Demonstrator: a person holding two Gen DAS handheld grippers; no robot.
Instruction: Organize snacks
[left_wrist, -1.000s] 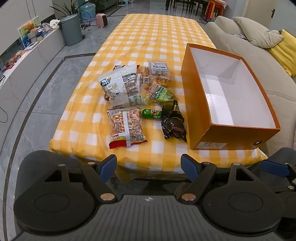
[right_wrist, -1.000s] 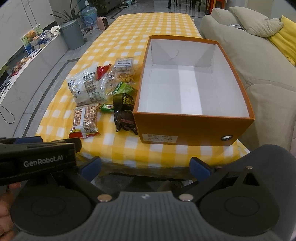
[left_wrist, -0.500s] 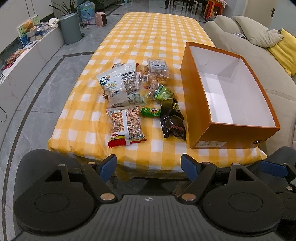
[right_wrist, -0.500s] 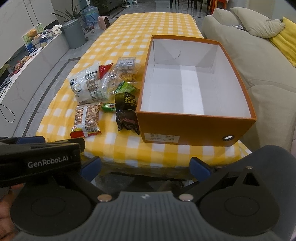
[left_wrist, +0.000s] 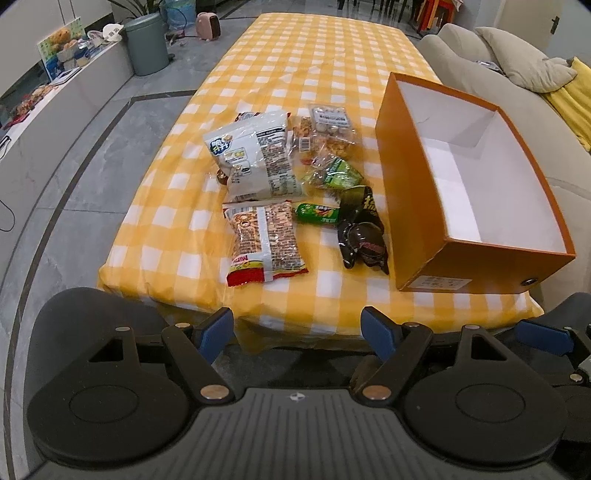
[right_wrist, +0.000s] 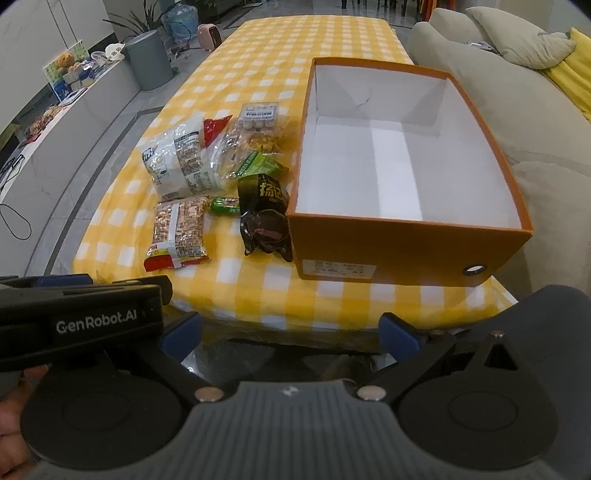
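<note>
You've eased both grippers nearer the table, left gripper (left_wrist: 297, 328) and right gripper (right_wrist: 290, 334) spread and empty; approach step, snacks (left_wrist: 264, 240) at 12 o'clock beside empty orange box (right_wrist: 402, 243), next pinch one.

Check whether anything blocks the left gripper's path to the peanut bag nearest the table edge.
Nothing visible does. The left gripper is open, short of the table edge, and only bare checked tablecloth lies between it and the peanut bag.
</note>
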